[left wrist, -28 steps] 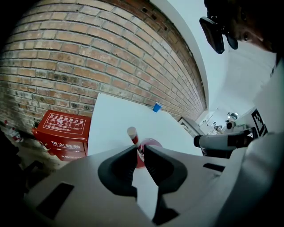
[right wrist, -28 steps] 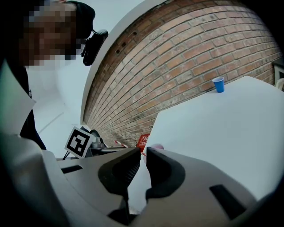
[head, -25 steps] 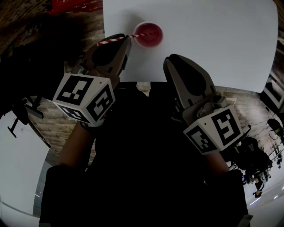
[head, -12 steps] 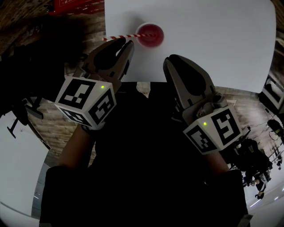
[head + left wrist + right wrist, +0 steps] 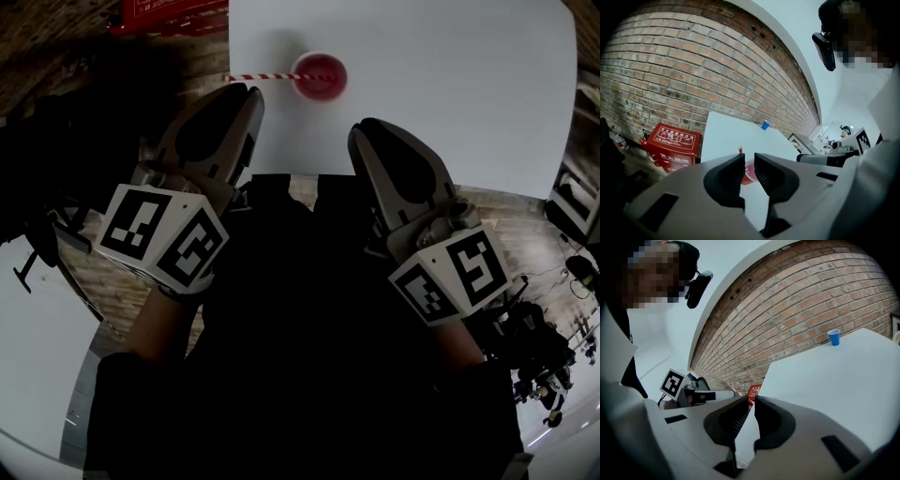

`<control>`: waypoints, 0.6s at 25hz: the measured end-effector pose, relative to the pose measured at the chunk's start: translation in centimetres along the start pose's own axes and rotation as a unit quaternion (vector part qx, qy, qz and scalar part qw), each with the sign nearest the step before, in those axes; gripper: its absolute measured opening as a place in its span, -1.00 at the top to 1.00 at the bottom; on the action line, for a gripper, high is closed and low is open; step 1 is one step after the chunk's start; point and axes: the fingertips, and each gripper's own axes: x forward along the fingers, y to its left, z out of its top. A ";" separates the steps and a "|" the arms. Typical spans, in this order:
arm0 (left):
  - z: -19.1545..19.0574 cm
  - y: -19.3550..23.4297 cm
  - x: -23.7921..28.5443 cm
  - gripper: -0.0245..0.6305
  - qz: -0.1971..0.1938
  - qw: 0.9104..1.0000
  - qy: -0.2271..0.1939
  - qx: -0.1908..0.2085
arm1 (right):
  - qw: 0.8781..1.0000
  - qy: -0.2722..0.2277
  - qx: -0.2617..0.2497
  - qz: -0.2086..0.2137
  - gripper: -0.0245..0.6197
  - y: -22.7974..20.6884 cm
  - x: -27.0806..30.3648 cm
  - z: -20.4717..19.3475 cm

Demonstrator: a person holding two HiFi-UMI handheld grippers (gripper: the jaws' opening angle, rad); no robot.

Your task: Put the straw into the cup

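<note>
A red cup (image 5: 320, 77) stands near the left edge of the white table (image 5: 441, 103). A red-and-white striped straw (image 5: 258, 77) has one end in the cup and sticks out level to the left, past the table's edge. My left gripper (image 5: 246, 92) is just below the straw and apart from it, its jaws slightly open with nothing between them. In the left gripper view the cup (image 5: 749, 173) shows through the gap of that gripper (image 5: 749, 157). My right gripper (image 5: 367, 131) hovers at the table's near edge, shut and empty (image 5: 751, 399).
A red crate (image 5: 169, 11) sits on the floor left of the table, by a brick wall (image 5: 684, 70). A small blue cup (image 5: 834, 337) stands at the table's far edge. The person's dark clothing fills the lower middle of the head view.
The left gripper has let go of the straw and drawn back down and left. The straw now rests level with one end in the cup. The right gripper has stayed put.
</note>
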 end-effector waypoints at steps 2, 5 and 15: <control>0.8 -0.4 -0.8 0.71 -0.002 1.000 -0.012 -0.004 | 1.000 -0.003 -0.005 0.001 0.73 0.3 -0.2 0.3; 1.9 -1.5 -1.9 0.75 -0.009 1.000 -0.029 -0.006 | 1.000 -0.007 -0.013 0.003 0.73 0.8 -0.6 0.8; 4.3 -4.8 -4.9 0.84 -0.039 0.997 -0.071 0.000 | 0.998 -0.019 -0.050 0.015 0.73 2.6 -1.6 2.1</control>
